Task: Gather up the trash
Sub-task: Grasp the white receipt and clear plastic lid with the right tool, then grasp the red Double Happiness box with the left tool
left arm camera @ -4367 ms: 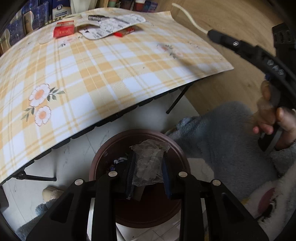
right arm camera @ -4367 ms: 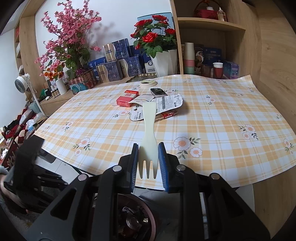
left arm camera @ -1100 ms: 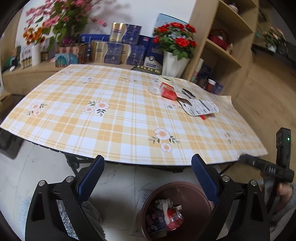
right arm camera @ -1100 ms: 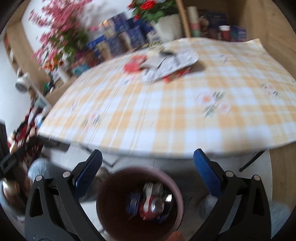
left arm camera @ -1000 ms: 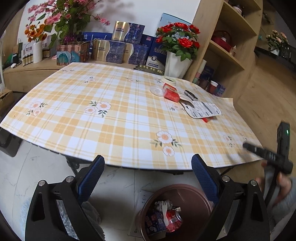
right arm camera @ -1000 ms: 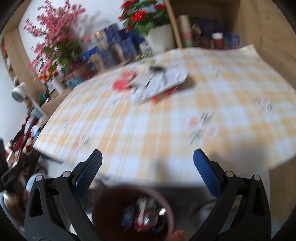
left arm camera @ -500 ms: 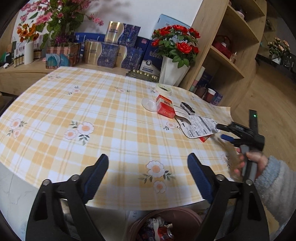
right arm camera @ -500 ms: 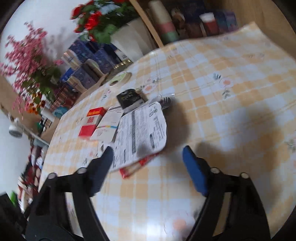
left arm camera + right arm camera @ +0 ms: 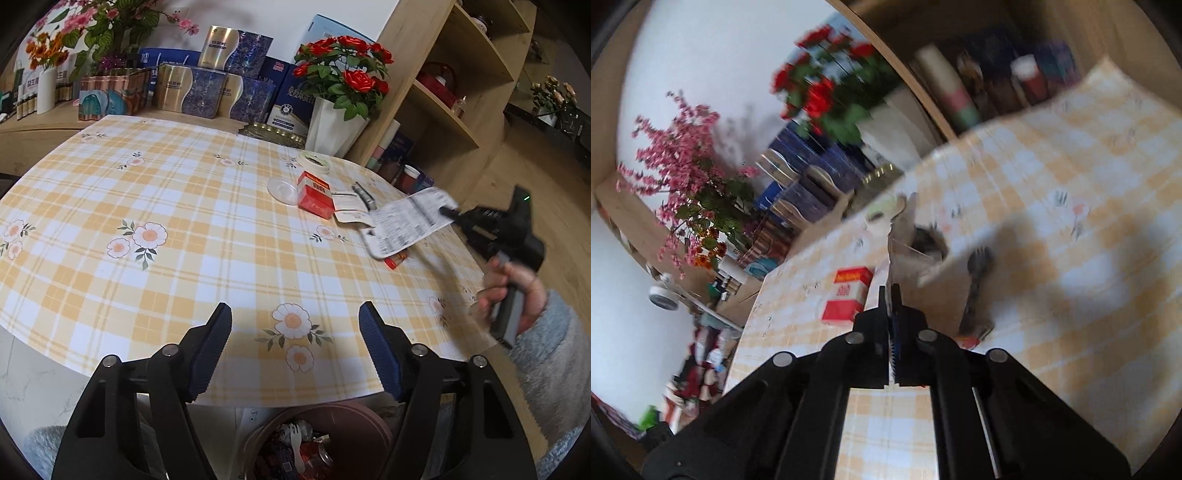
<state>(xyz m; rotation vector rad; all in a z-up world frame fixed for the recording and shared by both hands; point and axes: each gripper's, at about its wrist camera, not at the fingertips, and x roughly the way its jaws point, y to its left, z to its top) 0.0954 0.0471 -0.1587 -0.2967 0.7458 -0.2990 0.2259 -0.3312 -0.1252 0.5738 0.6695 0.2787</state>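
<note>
My right gripper (image 9: 448,213) is shut on the edge of a white printed wrapper (image 9: 406,221) and lifts it off the plaid table (image 9: 184,221); in the blurred right wrist view the gripper (image 9: 892,295) pinches the wrapper (image 9: 934,269) edge-on. My left gripper (image 9: 295,332) is open and empty, above the table's near edge. A brown trash bin (image 9: 321,443) with a fork, can and wrappers stands below. A red box (image 9: 314,194), a clear lid (image 9: 282,188), a white card (image 9: 349,210), a dark remote-like item (image 9: 364,194) and a small red piece (image 9: 395,260) lie on the table.
A tape roll (image 9: 314,161) lies at the table's back. A white vase of red roses (image 9: 340,110), gift boxes (image 9: 221,85) and a wooden shelf (image 9: 443,92) stand behind. The person's hand and grey sleeve (image 9: 535,332) are at the right.
My right gripper closed on the wrapper's edge and raised it from the table. My left gripper moved a little forward and its jaws narrowed slightly.
</note>
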